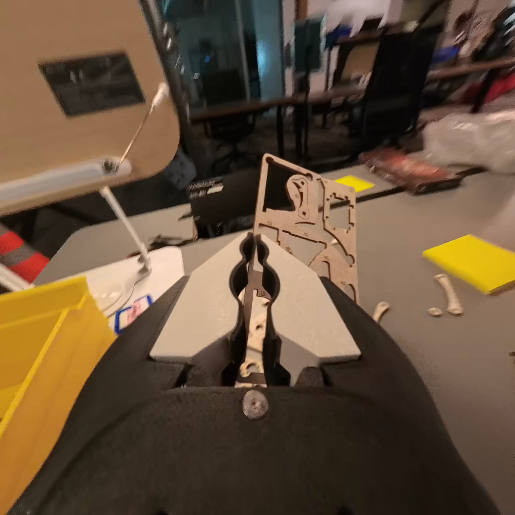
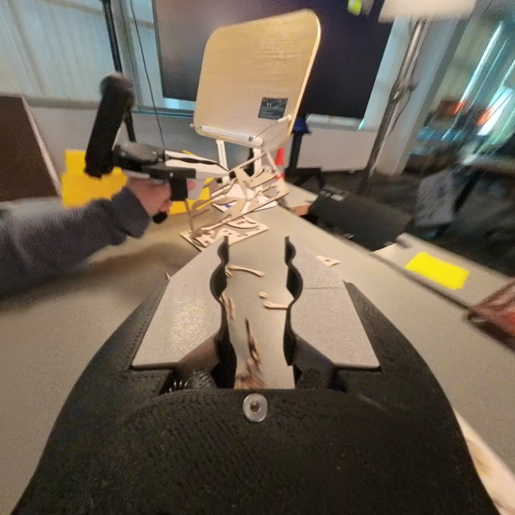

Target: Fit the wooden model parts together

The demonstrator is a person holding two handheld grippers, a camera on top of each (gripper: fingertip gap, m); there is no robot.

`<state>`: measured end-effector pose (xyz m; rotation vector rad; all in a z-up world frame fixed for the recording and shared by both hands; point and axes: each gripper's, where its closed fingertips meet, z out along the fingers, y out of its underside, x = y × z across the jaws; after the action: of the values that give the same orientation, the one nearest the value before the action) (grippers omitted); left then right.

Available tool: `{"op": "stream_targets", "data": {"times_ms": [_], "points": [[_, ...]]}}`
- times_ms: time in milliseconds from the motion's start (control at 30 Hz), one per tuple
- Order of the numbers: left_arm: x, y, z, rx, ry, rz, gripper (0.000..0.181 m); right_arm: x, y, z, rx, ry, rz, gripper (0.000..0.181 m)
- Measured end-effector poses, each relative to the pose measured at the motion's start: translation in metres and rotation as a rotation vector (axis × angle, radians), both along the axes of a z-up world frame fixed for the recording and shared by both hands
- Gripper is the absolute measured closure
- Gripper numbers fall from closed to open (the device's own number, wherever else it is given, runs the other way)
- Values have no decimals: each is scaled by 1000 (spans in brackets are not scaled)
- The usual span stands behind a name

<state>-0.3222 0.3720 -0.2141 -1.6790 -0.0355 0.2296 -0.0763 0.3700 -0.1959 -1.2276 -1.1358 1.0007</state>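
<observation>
the left gripper is clamped edge-on on a wooden sheet, jaws closed to the sheet's thickness. the sheet is a laser-cut panel with several cut-outs already vacant. it is held tilted, its upper part raised above the table, probably so that parts remaining in it can be reached from either face. in the right wrist view one corner of it seems to meet a second panel lying flat on the table; contact cannot be confirmed.

the right gripper has its jaws spread and holds nothing. it hovers low over loose parts on the table, well short of the sheet, probably to pick one up.

a yellow bin sits to the left and a yellow pad to the right, both apart from the work. a book stand rises behind the sheet.
</observation>
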Motion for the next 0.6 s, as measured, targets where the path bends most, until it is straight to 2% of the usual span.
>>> {"op": "stream_targets", "data": {"times_ms": [67, 233, 300, 333, 433, 500, 533, 567, 600], "points": [[18, -6, 24, 97, -14, -50, 181, -33, 5, 6, -235, -6, 45, 121], [65, -34, 76, 285, -126, -234, 181, -108, -8, 43, -688, 129, 316, 103], [77, -49, 86, 322, -140, -277, 180, -121, -16, 59, -769, 213, 412, 114], [82, -56, 88, 328, -140, -293, 180, -123, -24, 68, -797, 254, 475, 126], [93, -75, 90, 339, -165, -361, 180, -119, -49, 89, -829, 352, 650, 174], [98, -91, 95, 374, -211, -437, 179, -117, -57, 91, -821, 367, 670, 181], [100, -99, 102, 410, -256, -483, 160, -115, -63, 92, -817, 360, 696, 181], [99, -104, 106, 416, -317, -510, 130, -114, -69, 93, -817, 353, 729, 181], [100, -106, 107, 377, -379, -557, 114, -112, -75, 94, -819, 349, 763, 181]]}}
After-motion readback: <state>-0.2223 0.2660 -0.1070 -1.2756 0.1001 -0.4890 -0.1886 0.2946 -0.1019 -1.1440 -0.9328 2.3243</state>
